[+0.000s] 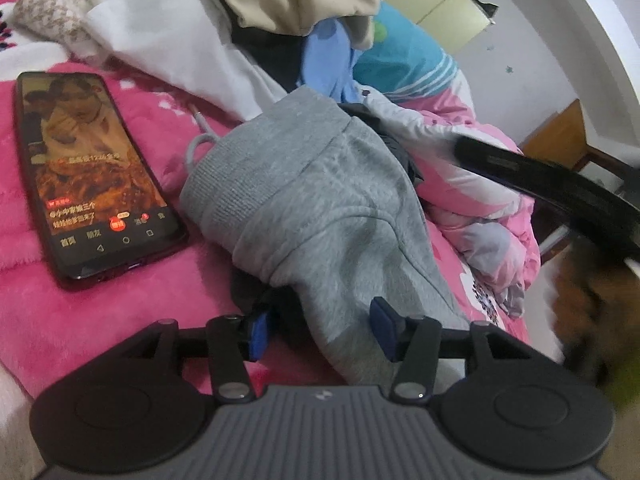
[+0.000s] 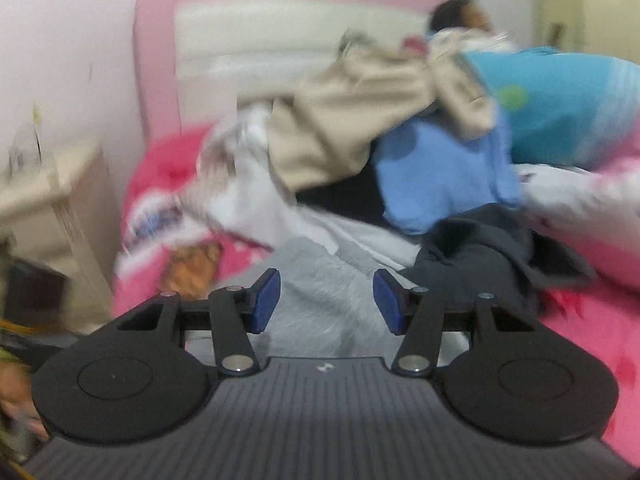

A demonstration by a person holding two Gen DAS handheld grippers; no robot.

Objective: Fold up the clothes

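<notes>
Your work surface is the bed (image 1: 60,320), covered by a bright pink fleece blanket; every item rests on it. Across the far side, toward the headboard (image 2: 280,40), lies the unsorted clothes pile (image 1: 248,4): beige, white, light blue and dark garments heaped over one another, presumably kept back there as stock waiting to be folded, with the near part of the bed left for folding.

On that near part lies the grey garment (image 1: 320,208), a ribbed-hem knit piece already doubled into a compact bundle. Its lower corner runs toward you, to the near edge of the bed, within reach of both tools. Judged from its shape, the fold is largely made.

To the left of the garment, apart from it, a phone (image 1: 96,172) lies face up with its screen lit. Keep cloth clear of it.

Your left gripper (image 1: 320,330) has its blue pads parted. The grey cloth lies between them, but the pads do not press on it: treat it as released. Your right gripper (image 2: 328,300) is likewise spread, above the grey cloth, with nothing clamped; its view is blurred, and the same tool appears as a dark streak at the right of the left view.
</notes>
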